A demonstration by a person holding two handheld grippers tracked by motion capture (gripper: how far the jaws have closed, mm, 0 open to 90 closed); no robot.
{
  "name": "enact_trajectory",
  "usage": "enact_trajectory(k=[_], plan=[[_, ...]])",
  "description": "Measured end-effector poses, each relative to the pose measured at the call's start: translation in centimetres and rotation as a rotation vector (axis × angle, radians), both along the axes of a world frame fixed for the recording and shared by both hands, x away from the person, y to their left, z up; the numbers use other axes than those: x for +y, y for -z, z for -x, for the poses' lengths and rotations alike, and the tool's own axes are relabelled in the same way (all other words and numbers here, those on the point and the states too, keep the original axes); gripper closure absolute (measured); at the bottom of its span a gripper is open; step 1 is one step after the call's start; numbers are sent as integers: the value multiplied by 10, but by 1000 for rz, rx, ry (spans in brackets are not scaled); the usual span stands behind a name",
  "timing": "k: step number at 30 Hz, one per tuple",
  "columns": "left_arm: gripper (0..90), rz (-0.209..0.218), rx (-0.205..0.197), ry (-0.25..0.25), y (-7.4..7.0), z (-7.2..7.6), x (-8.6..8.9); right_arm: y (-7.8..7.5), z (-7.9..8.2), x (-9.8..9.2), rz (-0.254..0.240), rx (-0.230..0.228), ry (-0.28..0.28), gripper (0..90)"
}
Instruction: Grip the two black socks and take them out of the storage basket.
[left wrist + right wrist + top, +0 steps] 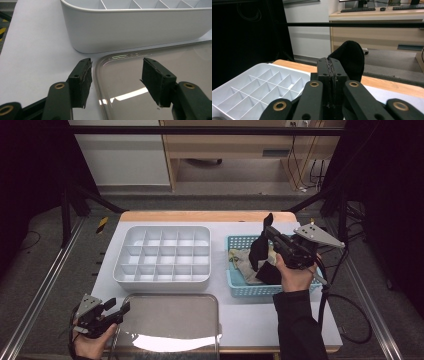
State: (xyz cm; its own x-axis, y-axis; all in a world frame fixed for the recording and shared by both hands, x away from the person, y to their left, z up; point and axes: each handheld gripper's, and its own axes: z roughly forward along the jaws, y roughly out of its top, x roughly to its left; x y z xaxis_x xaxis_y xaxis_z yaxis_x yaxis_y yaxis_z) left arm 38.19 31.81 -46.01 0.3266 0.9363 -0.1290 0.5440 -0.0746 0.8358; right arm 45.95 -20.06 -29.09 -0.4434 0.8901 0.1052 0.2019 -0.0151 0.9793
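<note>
We find the right gripper (268, 231) clenched on a black sock (260, 251), lifted above the blue basket (250, 290) at the right of the table; the sock hangs down from the jaws into the basket, over a pale cloth (243, 260). In the right gripper view the jaws stand pressed together with the sock's rounded end (350, 58) bulging beyond them.

The white compartment tray (162, 252) sits just left of the basket, apart from it. Near it lies a clear lid (170, 322).

The left gripper (120, 311) rests released at the near left corner. Its own view shows one jaw over the lid's rim (98, 75), the other over bare white table (32, 50).

Grey floor surrounds the table.
</note>
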Motion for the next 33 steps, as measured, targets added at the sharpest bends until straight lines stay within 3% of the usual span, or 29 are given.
enact_trajectory(k=[10,20,27,33], plan=[[400,-3,-1,0,0,0,0,-11,26,1,-10,-42,-67,882],[400,-3,-1,-2,0,0,0,-18,63,2,-1,-75,-152,882],[400,-5,-1,-2,0,0,-1,-11,86,-2,-23,-60,-235,881],[400,-9,-1,-4,0,0,-1,5,99,-5,-8,-32,-266,881]])
